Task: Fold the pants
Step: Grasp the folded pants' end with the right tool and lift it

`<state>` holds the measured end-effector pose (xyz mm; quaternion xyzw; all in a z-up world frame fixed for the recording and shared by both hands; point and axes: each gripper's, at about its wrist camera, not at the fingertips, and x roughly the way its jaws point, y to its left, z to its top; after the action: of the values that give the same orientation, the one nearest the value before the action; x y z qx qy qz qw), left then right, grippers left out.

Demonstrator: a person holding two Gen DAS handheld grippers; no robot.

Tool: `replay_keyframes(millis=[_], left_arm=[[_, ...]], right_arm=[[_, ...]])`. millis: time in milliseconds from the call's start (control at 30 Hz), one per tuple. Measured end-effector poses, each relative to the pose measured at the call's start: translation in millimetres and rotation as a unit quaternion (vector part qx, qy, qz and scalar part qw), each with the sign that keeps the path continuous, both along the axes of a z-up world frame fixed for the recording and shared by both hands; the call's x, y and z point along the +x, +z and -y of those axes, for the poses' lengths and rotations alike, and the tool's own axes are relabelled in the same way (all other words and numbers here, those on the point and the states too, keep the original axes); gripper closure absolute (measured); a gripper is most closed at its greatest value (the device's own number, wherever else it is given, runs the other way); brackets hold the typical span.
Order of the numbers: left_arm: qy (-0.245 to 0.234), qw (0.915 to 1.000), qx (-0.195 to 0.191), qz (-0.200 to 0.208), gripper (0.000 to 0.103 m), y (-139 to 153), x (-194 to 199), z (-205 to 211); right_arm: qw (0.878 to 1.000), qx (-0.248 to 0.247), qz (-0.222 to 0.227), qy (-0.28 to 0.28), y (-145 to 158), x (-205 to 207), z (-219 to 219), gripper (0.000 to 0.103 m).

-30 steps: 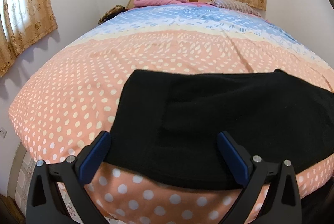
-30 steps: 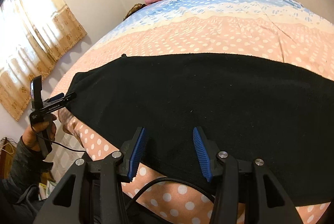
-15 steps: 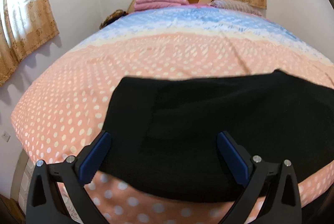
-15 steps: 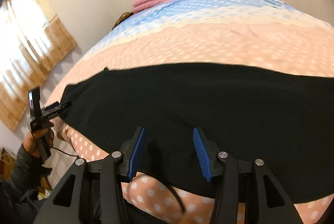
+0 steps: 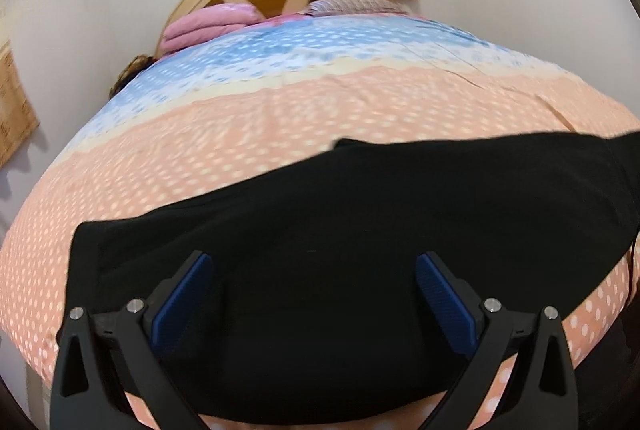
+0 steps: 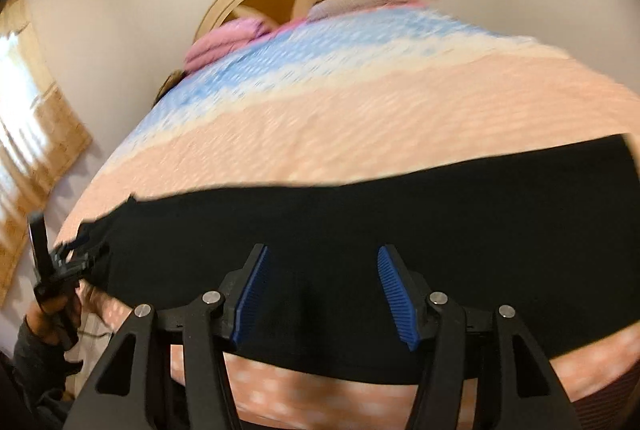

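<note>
Bed (image 5: 280, 117) with dotted cover carries the black pants (image 5: 340, 230), spread flat along its near edge at 6 o'clock. My left gripper (image 5: 312, 294) and right gripper (image 6: 320, 286) hover over the hem, jaws wide, holding nothing. Pre-grasp, I judge; next, pinch the near edge.

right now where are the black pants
The black pants lie spread across the near edge of the polka-dot bed, under both open tools, far from the pink blanket at the headboard.
</note>
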<state>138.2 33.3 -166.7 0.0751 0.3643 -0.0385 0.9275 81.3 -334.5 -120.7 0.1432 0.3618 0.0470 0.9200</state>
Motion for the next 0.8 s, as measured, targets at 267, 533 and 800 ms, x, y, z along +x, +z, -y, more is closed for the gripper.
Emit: replay_keyframes(millis=[267, 533, 800], left_arm=[[0.008, 0.9999, -0.01, -0.01, 0.0, -6, 3, 12], [0.021, 0.9997, -0.013, -0.004, 0.0, -8, 3, 11], [0.051, 0.9986, -0.012, 0.003, 0.0, -6, 6, -5]], right_arm=[[0.988, 0.023, 0.037, -0.149, 21, -52, 141, 0.045], [0.991, 0.095, 0.001, -0.09, -9, -46, 162, 0.058], [0.988, 0.125, 0.001, -0.087, -15, -42, 162, 0.081]])
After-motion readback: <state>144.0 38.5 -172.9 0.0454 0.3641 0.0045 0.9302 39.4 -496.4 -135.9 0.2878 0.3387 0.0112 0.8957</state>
